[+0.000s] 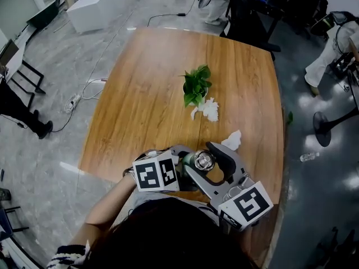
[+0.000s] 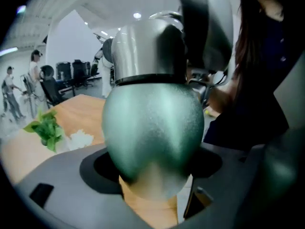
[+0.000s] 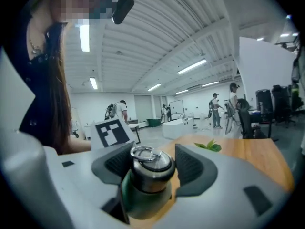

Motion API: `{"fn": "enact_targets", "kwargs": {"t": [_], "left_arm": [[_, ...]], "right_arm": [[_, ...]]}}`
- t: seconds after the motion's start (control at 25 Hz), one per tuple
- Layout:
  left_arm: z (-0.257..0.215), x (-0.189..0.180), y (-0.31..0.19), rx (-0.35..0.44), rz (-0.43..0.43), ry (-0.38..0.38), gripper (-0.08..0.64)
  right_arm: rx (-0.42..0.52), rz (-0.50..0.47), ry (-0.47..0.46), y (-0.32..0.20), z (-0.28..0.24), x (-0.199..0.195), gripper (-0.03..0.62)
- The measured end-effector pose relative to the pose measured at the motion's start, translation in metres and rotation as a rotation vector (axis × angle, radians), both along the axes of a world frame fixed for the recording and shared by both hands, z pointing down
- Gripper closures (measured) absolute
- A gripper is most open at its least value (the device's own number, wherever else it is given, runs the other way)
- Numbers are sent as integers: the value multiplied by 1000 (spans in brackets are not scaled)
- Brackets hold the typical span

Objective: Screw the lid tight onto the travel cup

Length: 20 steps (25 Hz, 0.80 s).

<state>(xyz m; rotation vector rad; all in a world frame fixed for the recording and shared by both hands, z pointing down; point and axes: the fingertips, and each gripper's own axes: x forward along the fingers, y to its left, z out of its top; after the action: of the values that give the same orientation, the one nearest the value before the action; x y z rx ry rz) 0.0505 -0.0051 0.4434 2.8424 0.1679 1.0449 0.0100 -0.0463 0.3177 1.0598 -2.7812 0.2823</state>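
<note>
The travel cup (image 1: 202, 162) stands upright near the table's front edge: a green body (image 2: 152, 128) with a steel lid (image 3: 151, 168) that has a ring on top. My left gripper (image 1: 188, 167) comes in from the left and is shut on the green body, which fills the space between its dark pads (image 2: 97, 168). Coming from the right, my right gripper (image 1: 200, 158) sits higher, with its ribbed pads (image 3: 190, 167) closed on either side of the lid. The cup's base is hidden.
A small green plant (image 1: 196, 86) stands mid-table (image 1: 146, 94), with crumpled white tissue (image 1: 210, 110) beside it and another piece (image 1: 231, 140) just beyond the grippers. The table's front edge lies directly under my hands. People and office chairs are far off.
</note>
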Motion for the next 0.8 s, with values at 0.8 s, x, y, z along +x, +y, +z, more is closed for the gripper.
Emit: {"fn": "enact_targets", "kwargs": {"t": [0.8], "left_arm": [[-27, 10, 27, -154, 120, 175, 160]], "right_arm": [[-30, -47, -143, 4, -16, -8, 322]]}}
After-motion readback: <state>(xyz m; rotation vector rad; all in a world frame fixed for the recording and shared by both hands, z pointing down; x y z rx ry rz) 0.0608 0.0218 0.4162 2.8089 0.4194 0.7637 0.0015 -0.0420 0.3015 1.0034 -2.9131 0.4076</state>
